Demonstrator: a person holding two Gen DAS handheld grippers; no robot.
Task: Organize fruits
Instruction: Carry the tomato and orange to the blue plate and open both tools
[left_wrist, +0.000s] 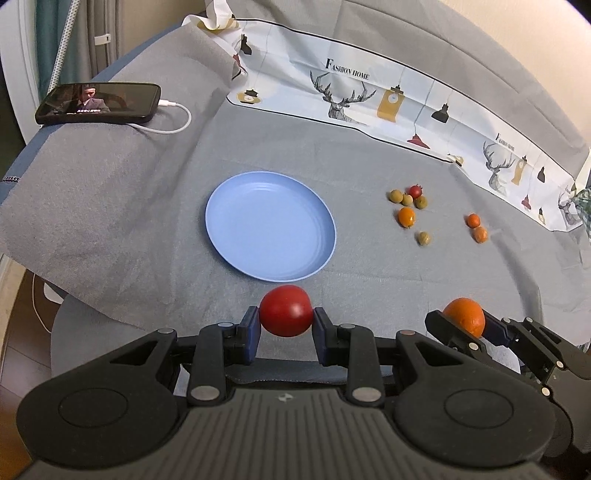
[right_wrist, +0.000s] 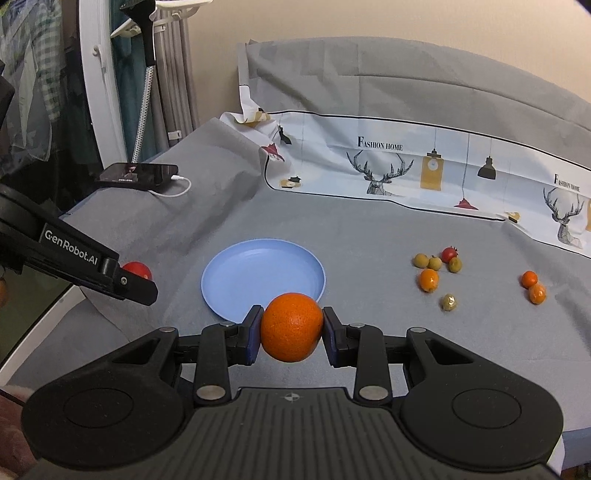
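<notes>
Both claws loaded: tomato (left_wrist: 285, 311), orange (right_wrist: 291, 327).

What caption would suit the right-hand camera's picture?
Right gripper holding an orange near an empty blue plate, small fruits scattered beyond.

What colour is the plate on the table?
Light blue, plain; the plate shows best in the left wrist view.

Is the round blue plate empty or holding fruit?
Empty. The round blue plate shows only bare surface in both views; nothing lies in it.
</notes>
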